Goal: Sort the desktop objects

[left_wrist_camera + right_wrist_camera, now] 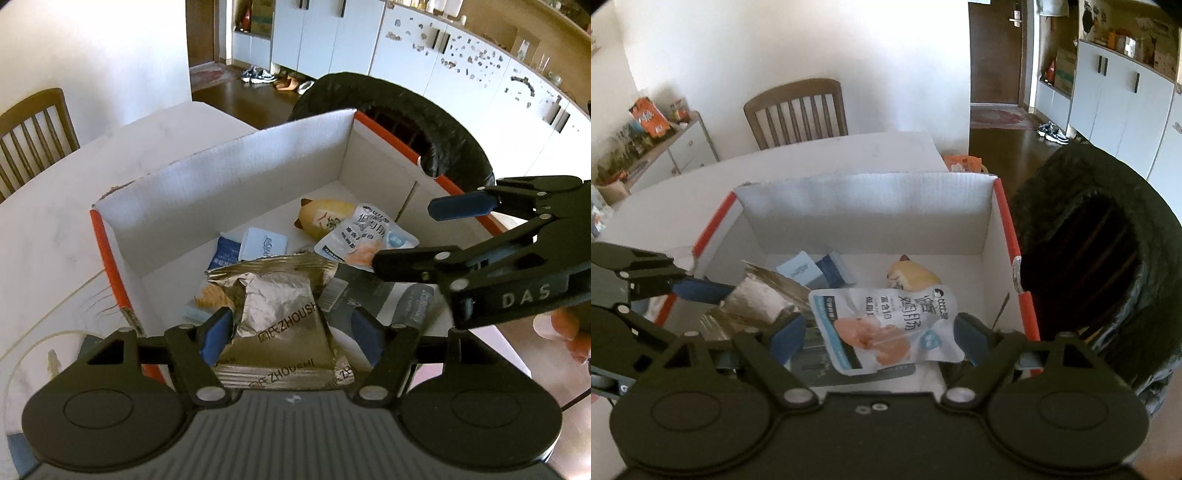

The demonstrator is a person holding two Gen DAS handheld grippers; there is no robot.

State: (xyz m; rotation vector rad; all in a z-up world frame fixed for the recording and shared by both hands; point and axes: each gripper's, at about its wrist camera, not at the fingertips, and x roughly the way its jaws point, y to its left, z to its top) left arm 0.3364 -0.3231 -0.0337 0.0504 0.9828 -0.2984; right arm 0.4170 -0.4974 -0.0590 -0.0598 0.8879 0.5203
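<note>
Now your white corrugated box (pixel 229 162) with orange edges sits on the pale surface (pixel 55 221), holding a crinkled silver foil snack pack (pixel 280 306), a glossy sausage pouch (pixel 886 325), a smooth dog figurine (pixel 908 275) and blue tissue packets (pixel 809 271). Your left gripper (pixel 291 332) and right gripper (pixel 882 338) both stand spread, gripping nothing.

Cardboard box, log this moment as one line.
left claw: open over foil packet | right claw: open over sausage pouch | both inside cardboard box

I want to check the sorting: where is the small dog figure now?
The dog figure lies inside the white box near its back wall, behind the sausage pouch.
</note>
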